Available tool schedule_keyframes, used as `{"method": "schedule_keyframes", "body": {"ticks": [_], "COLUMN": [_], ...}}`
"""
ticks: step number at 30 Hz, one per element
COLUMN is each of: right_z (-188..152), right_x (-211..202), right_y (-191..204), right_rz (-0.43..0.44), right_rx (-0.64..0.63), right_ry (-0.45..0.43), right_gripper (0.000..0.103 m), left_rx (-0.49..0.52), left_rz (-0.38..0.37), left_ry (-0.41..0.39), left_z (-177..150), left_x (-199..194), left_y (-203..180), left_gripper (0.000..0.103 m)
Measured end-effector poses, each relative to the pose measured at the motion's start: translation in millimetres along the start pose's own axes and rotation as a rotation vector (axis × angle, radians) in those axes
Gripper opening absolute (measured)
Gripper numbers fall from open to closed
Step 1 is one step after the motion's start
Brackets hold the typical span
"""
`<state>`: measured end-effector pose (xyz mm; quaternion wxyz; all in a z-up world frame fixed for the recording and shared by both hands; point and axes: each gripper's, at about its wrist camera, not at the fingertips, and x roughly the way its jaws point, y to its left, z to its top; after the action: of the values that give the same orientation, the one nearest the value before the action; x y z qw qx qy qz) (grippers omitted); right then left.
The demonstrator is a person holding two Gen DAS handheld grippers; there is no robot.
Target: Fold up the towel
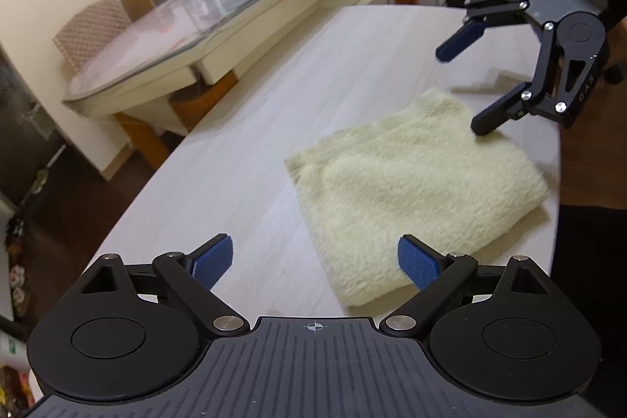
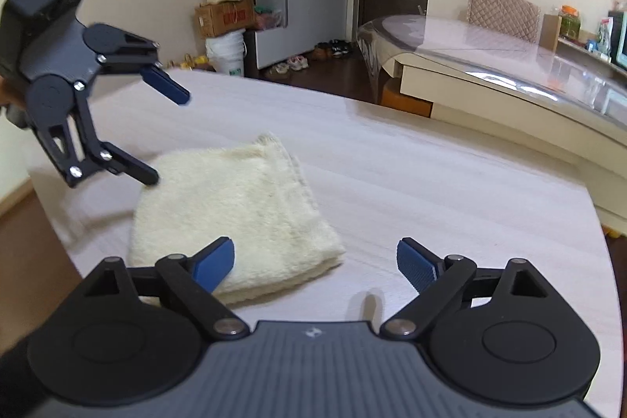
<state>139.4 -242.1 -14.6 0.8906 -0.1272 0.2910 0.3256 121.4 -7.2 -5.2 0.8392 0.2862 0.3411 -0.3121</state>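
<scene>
Left wrist view: a folded cream fluffy towel [image 1: 415, 190] lies on the pale wood-grain table [image 1: 321, 73]. Above it, the left gripper [image 1: 315, 261] and right gripper [image 1: 466, 89] both stand wide, gripping nothing.

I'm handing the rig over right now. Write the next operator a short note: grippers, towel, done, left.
Left gripper: open, empty, pulled back from the towel's near edge.
Right gripper: open, empty, beside the towel.
Towel: cream, lying folded in a compact stack on the white table, layered edges visible on one side.
Done: towel looks folded and released.
Left: probably nothing; tidy the edges or add another fold if wanted.
</scene>
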Motion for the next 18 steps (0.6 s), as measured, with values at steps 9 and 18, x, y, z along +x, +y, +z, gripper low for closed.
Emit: {"method": "schedule_keyframes", "body": {"ticks": [9,18], "right_z": [-1.2,8.8], "right_x": [1.9,4.7], "right_y": [-1.9,-23.0], "right_rz": [-0.009,-0.089], "right_rx": [-0.027,-0.016], "right_ry": [-0.016,-0.043], "right_gripper": [0.095,0.096], "left_rx": [-0.048,-0.007], "left_rz": [0.002,0.064], "left_ry": [-0.023,-0.07], "left_z": [0.2,38.2], "left_x": [2.0,23.5], "left_y": [9.6,15.8], "left_gripper": [0.098,0.098]}}
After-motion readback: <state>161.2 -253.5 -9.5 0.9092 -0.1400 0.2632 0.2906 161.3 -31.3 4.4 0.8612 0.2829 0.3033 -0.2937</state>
